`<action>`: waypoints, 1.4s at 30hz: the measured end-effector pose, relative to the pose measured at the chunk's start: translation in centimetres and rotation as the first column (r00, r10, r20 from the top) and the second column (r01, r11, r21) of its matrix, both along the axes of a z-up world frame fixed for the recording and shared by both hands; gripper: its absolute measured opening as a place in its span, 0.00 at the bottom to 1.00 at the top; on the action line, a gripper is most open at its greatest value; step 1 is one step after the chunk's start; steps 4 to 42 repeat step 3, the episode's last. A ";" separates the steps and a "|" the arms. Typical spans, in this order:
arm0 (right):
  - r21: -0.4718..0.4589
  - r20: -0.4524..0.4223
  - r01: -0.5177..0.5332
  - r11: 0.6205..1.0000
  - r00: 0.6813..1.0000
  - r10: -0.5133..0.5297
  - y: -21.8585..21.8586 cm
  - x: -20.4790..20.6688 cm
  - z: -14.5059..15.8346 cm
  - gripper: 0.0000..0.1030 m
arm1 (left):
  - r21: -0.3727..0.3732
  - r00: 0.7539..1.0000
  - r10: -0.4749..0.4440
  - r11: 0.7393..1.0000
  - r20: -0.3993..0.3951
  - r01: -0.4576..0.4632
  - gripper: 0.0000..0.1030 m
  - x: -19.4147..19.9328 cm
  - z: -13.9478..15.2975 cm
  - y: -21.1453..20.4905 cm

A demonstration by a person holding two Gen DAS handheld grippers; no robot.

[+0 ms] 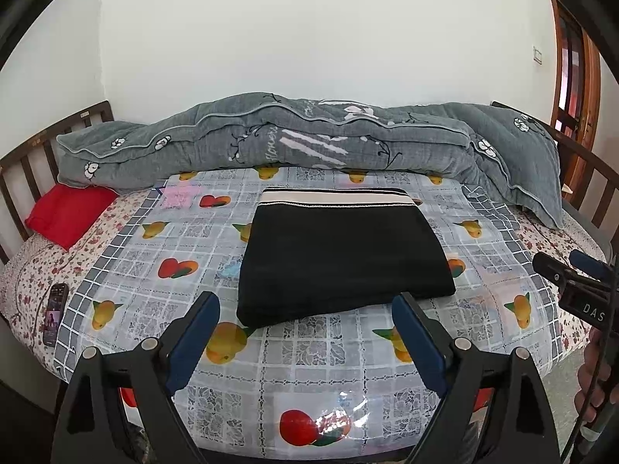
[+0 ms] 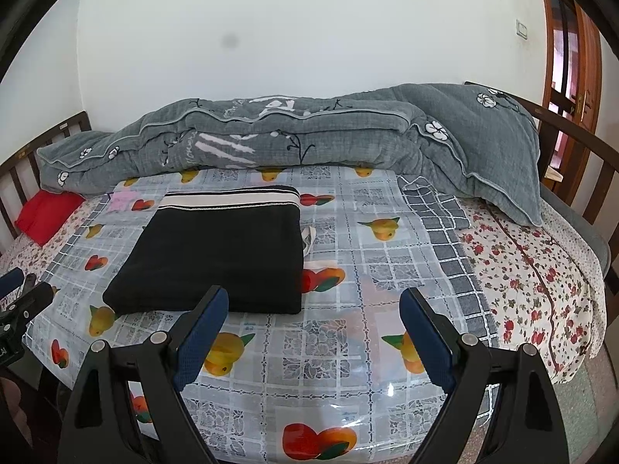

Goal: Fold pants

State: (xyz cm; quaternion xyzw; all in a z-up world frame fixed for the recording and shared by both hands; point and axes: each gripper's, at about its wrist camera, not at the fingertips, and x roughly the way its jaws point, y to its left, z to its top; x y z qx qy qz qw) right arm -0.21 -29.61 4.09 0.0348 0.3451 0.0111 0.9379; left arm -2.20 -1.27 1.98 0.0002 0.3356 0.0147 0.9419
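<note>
Folded pants [image 1: 340, 255] lie just beyond my left gripper [image 1: 305, 305], far-left of my right gripper [image 2: 313, 301]. Both tongs released (holding nothing).

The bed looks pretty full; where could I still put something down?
Bare plastic fruit-print cover lies between the folded black pants and the floral sheet, and along the near edge before the pants. The back is crowded by the grey quilt; a red pillow and phone fill the left.
</note>
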 end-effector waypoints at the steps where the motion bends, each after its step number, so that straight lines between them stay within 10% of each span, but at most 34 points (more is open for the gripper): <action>1: 0.002 0.000 0.000 1.000 1.000 0.000 0.0 0.0 0.0 0.86 | 0.001 1.000 0.000 1.000 0.001 0.000 0.88 0.0 0.0 0.0; 42: 0.002 0.000 0.001 1.000 1.000 -0.001 0.1 0.0 0.0 0.86 | 0.001 1.000 -0.005 1.000 -0.002 0.005 0.88 0.1 0.1 -0.1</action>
